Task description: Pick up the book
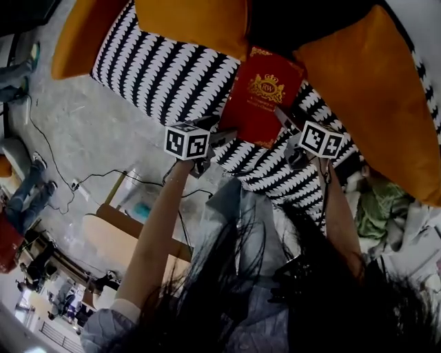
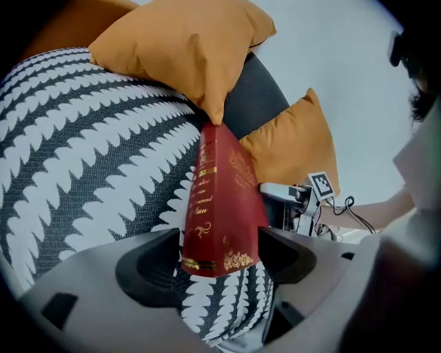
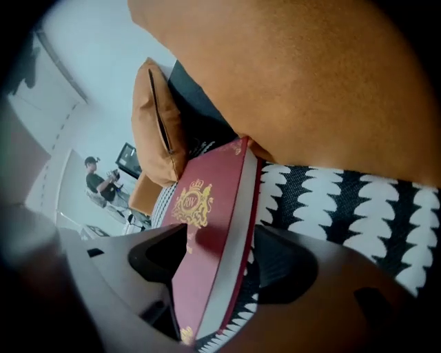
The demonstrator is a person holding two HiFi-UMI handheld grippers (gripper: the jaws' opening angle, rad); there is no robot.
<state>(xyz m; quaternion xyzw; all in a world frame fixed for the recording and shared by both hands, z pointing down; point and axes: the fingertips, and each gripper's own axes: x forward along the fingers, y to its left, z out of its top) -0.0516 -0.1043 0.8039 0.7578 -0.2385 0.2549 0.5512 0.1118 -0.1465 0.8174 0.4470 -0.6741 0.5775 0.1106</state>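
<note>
Black-and-white leaf-print fabric seat (image 1: 165,76) fills the middle, with a fat orange fabric cushion (image 1: 193,21) at 12 o'clock and a second orange cushion (image 1: 372,89) at 3. A thin black cable (image 1: 43,141) snakes over the grey floor (image 1: 83,131) around 9, and there's crumpled green cloth (image 1: 375,207) at 4.

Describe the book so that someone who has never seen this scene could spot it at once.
Find the seat with the black-and-white leaf pattern and orange cushions at its back. The book lies on it, one end by them. It is the only deep red thing there, with a gold crest on its cover.
</note>
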